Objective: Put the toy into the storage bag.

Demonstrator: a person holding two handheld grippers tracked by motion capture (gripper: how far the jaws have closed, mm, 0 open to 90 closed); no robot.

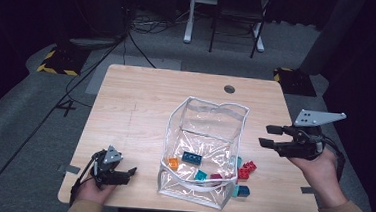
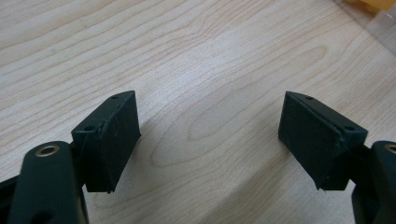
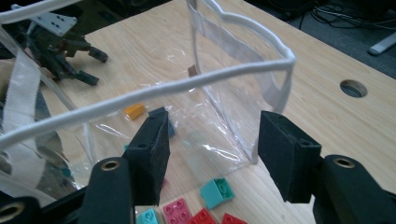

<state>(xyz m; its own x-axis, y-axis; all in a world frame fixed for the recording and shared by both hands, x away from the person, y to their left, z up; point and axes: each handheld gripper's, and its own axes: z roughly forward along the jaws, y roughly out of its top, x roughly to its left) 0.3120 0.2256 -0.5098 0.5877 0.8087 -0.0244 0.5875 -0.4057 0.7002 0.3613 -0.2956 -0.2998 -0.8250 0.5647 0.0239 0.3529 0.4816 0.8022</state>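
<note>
The right tool [image 1: 270, 135], jaws apart and empty, probably should descend squarely over the loose red plastic bricks [image 1: 245, 169] beside the clear plastic bag [image 1: 204, 152].

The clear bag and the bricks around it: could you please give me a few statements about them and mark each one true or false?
1. The clear bag stands open on the table. True.
2. An orange brick lies inside the bag. True.
3. The right gripper is shut on a red brick. False: its jaws are open with nothing between them.
4. All the bricks are in the bag. False: the red bricks and a teal brick lie on the table beside it.
5. The left gripper is open over bare wood. True.
</note>
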